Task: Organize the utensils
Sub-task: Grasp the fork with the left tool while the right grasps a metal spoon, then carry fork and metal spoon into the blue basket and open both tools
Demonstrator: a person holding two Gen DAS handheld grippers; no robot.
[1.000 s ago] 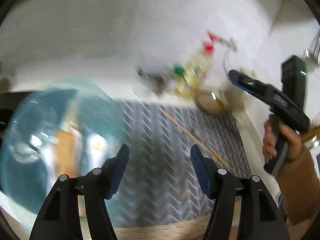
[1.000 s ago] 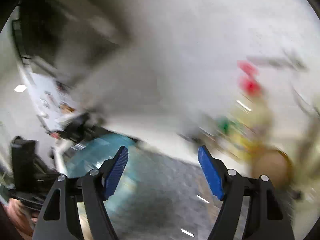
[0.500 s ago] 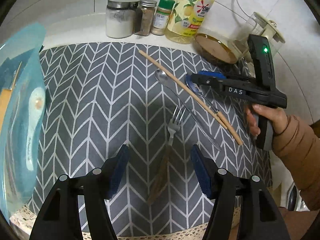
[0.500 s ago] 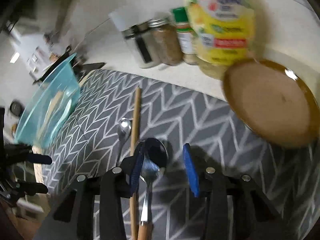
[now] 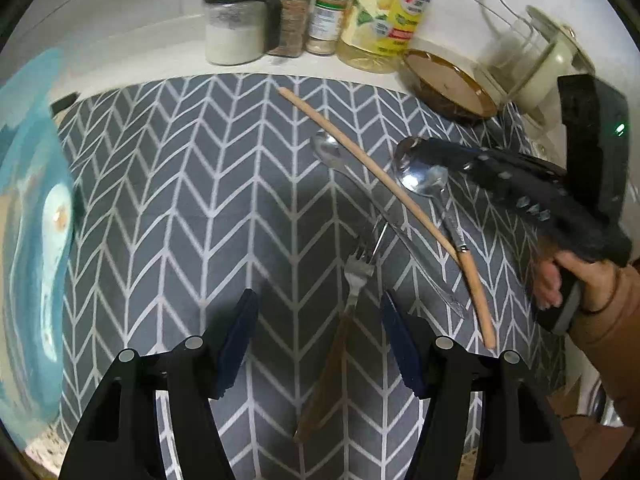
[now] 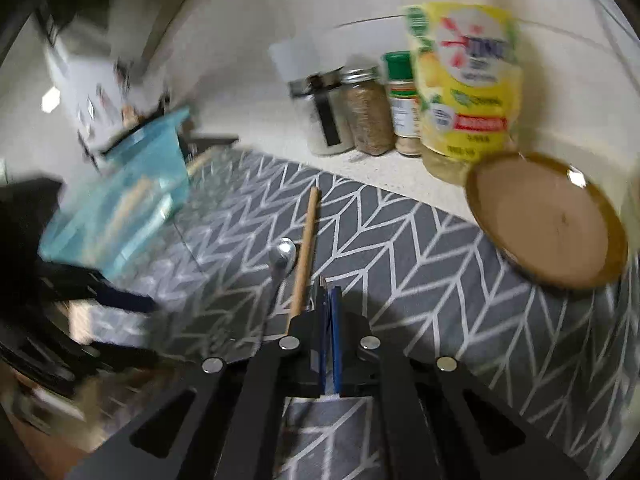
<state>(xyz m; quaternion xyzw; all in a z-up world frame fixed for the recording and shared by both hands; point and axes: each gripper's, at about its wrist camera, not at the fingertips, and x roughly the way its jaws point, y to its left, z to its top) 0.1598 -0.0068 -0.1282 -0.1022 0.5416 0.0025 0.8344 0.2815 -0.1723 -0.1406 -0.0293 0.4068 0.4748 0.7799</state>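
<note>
On the grey chevron mat (image 5: 192, 200) lie a fork with a dark wooden handle (image 5: 340, 332), a long wooden stick (image 5: 384, 188), a slim steel spoon (image 5: 332, 152) and a steel spoon with a tan handle (image 5: 424, 180). My left gripper (image 5: 320, 344) is open, low over the mat, with the fork's handle between its jaws. My right gripper (image 5: 416, 148) is over the tan-handled spoon's bowl. In the right wrist view its jaws (image 6: 330, 320) are closed tight on a thin edge of that spoon, and the stick (image 6: 306, 244) and slim spoon (image 6: 282, 256) lie just left.
A teal bin (image 5: 32, 220) holding utensils stands at the mat's left edge. Spice jars (image 5: 256, 20), a yellow oil bottle (image 5: 384, 12), a brown plate (image 5: 448, 84) and a clear appliance (image 5: 532, 64) line the back and right.
My right gripper has closed from open around the spoon's bowl to shut on it. My left gripper has settled lower over the fork after swinging down from the wall.
</note>
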